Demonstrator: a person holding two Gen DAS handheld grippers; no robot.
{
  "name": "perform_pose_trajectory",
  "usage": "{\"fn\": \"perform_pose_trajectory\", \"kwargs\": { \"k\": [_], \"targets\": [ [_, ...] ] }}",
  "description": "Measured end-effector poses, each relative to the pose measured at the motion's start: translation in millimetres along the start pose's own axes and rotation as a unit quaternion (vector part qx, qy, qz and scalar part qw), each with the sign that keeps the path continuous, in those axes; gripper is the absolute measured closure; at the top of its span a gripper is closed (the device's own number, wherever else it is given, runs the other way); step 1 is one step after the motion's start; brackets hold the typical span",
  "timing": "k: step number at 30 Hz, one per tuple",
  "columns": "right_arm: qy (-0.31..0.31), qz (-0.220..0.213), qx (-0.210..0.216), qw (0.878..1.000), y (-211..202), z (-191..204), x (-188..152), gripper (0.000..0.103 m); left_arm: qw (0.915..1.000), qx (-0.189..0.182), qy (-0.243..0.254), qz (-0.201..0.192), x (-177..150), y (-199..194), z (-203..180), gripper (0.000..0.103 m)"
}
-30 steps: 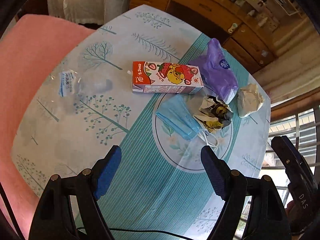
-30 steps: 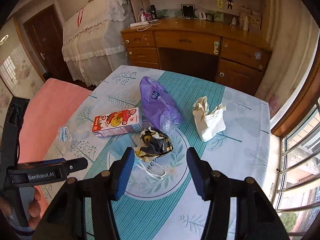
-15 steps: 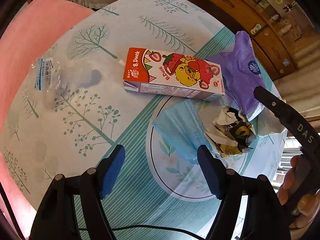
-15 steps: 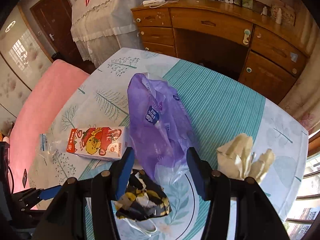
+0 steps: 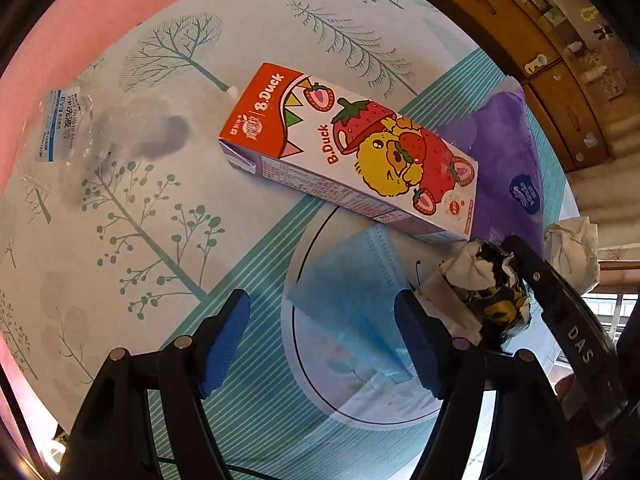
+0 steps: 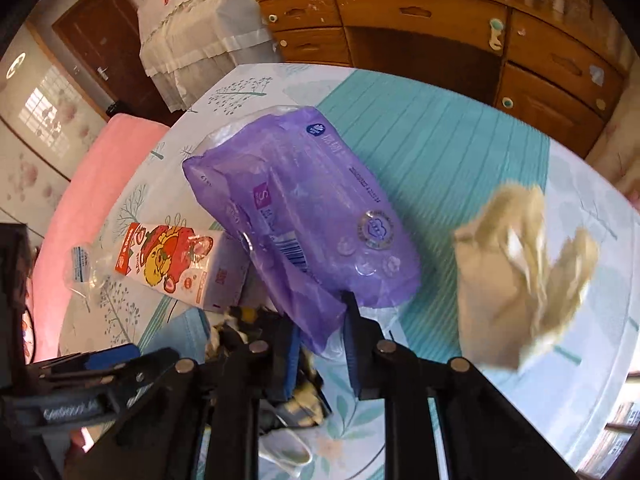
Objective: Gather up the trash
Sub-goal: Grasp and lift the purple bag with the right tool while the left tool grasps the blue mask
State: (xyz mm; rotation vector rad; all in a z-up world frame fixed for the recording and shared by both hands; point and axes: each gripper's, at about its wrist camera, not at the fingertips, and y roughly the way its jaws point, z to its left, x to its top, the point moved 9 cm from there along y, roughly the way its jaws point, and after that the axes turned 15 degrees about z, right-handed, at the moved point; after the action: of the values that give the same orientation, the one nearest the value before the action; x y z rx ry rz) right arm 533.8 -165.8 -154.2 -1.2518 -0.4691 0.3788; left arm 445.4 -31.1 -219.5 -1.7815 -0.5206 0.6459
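Purple wrapper (image 6: 304, 216) pinched by down-tilted right tongs (image 6: 322, 344).

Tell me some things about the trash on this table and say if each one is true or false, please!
1. The right gripper is shut on the purple plastic bag. True.
2. The strawberry drink carton stands upright. False: it lies flat on its side.
3. The left gripper is squeezing the blue face mask. False: its jaws stand open above the mask, with nothing held.
4. A crumpled beige paper lies apart from the purple bag. True.
5. The tablecloth has tree drawings on it. True.
6. The crumpled black and yellow wrapper sits on top of the carton. False: it sits beside it.
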Motion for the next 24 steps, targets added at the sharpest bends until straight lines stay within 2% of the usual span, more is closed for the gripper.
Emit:
{"fn": "perform_pose_trajectory", "kwargs": {
  "k": [3, 8, 9, 10, 12, 14, 18, 24],
  "targets": [
    [0.018, 0.003, 0.011, 1.0, -2.1, -5.1, -12.8, 0.084, 0.9999, 0.0, -0.002, 0.011, -0.9, 9.1, -6.4, 0.03],
    [0.029, 0.005, 0.019, 0.999, -4.2, -6.7, -27.8, 0.084, 0.9995, 0.031, 0.01, 0.005, -4.9, 15.1, -18.8, 0.03],
    [0.03, 0.005, 0.019, 0.999, -4.0, -7.1, -29.6, 0.084, 0.9992, 0.037, 0.011, 0.003, -5.0, 15.7, -20.6, 0.033],
    [0.031, 0.006, 0.02, 0.999, -4.1, -6.9, -31.8, 0.084, 0.9987, 0.049, 0.013, -0.001, -4.8, 15.6, -21.9, 0.038],
    [0.036, 0.007, 0.025, 0.999, -5.1, -7.1, -35.3, 0.085, 0.9968, 0.071, 0.035, -0.013, -4.4, 14.3, -28.8, 0.071],
    [0.041, 0.008, 0.03, 0.999, -6.0, -7.9, -37.7, 0.085, 0.9961, 0.062, 0.062, -0.006, -4.6, 17.5, -42.6, 0.091],
    [0.048, 0.001, 0.035, 0.998, -13.1, -6.6, -40.4, 0.085, 0.9962, 0.051, 0.07, -0.007, -4.3, 15.1, -51.1, 0.096],
    [0.057, -0.028, 0.044, 0.997, -41.4, -1.8, -42.3, 0.086, 0.9949, 0.047, 0.082, -0.036, -15.7, -16.5, -26.5, 0.097]
  ]
}}
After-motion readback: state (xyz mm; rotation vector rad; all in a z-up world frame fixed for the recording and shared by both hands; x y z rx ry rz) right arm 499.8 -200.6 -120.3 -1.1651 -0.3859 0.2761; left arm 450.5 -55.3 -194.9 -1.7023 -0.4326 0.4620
